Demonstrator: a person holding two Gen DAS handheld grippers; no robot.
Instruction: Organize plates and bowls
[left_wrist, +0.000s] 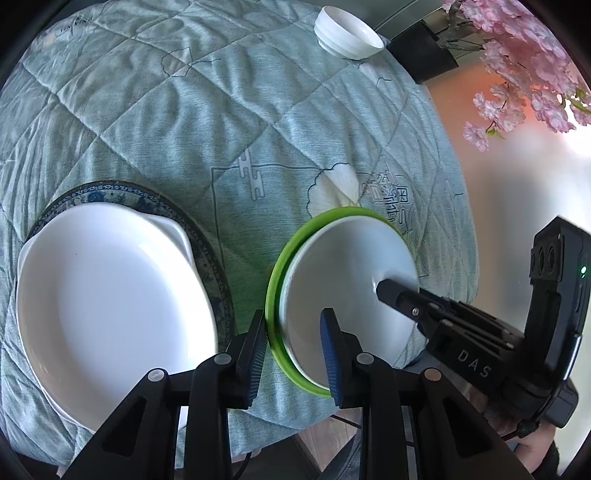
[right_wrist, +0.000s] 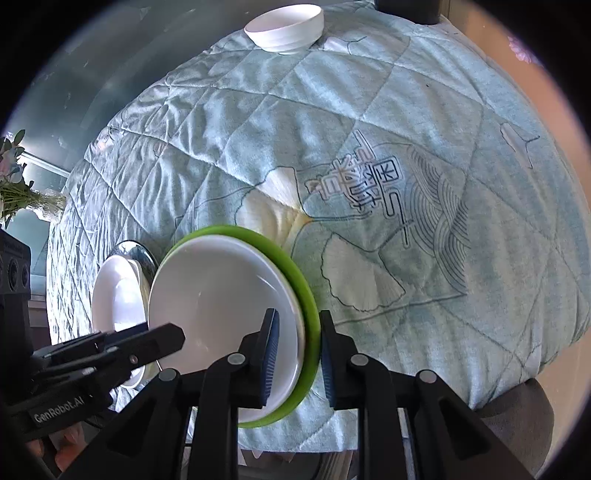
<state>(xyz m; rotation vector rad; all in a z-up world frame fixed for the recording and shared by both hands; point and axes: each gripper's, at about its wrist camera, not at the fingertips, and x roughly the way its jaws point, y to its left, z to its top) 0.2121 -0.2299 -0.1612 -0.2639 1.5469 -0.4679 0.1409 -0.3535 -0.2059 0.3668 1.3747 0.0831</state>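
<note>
A white plate (left_wrist: 343, 266) lies stacked in a green plate (left_wrist: 275, 280) on the quilted cloth near the table's front edge. My left gripper (left_wrist: 293, 319) straddles their left rim, one finger outside the green edge, the blue pad inside over the white plate with a gap showing. My right gripper (right_wrist: 299, 328) straddles the opposite rim of the white plate (right_wrist: 221, 288) and green plate (right_wrist: 295, 266), with its pads close against both sides. Each view shows the other gripper's upper finger (left_wrist: 391, 291) (right_wrist: 166, 339) over the white plate.
A large white handled dish (left_wrist: 110, 295) sits on a blue-patterned plate (left_wrist: 147, 195) left of the stack. Stacked white bowls (left_wrist: 347, 33) stand at the far table edge beside a dark vase base (left_wrist: 424, 55) with pink blossoms (left_wrist: 524, 62). The quilt (right_wrist: 406, 129) drops off at the right.
</note>
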